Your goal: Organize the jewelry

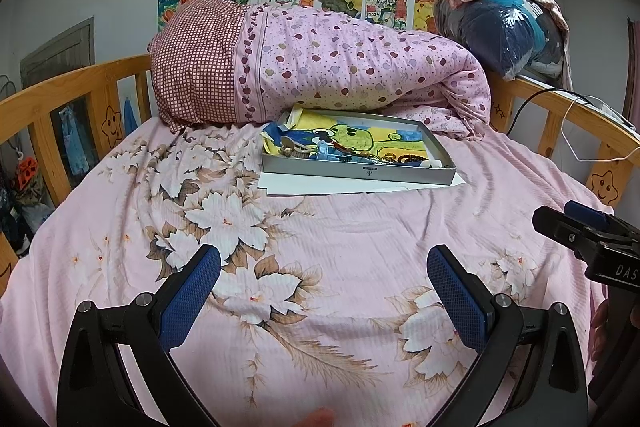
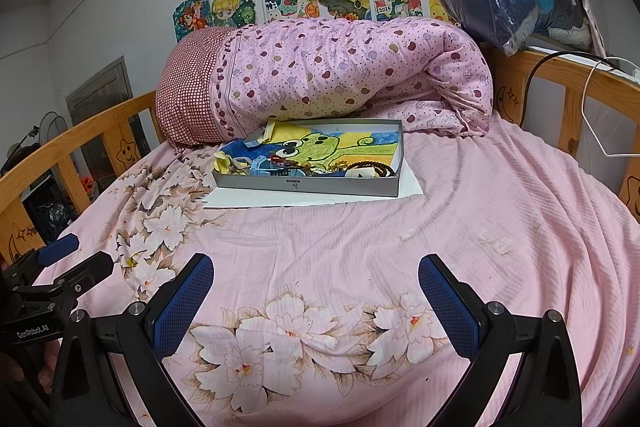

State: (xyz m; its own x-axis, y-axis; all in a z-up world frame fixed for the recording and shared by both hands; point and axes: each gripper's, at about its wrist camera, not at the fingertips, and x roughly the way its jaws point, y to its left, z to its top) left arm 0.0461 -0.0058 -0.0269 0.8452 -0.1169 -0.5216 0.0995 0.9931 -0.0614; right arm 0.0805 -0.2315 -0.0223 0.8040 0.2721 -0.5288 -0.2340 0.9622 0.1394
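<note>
Your L gripper [image 1: 324, 291] & R gripper [image 2: 316, 299] both hover over the sheet [image 2: 460, 227] w/ fingers spread wide, nothing btwn them. Further off, the box [image 2: 308, 185] sits on white paper [image 2: 412, 187], jewelry [image 2: 360, 169] piled along its near edge. Quilt [image 2: 340, 75] rolled just behind the box.

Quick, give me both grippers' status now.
Left gripper: jaws open, holding nothing, above the pink bedsheet.
Right gripper: jaws open, holding nothing, short of the grey jewelry box.
</note>
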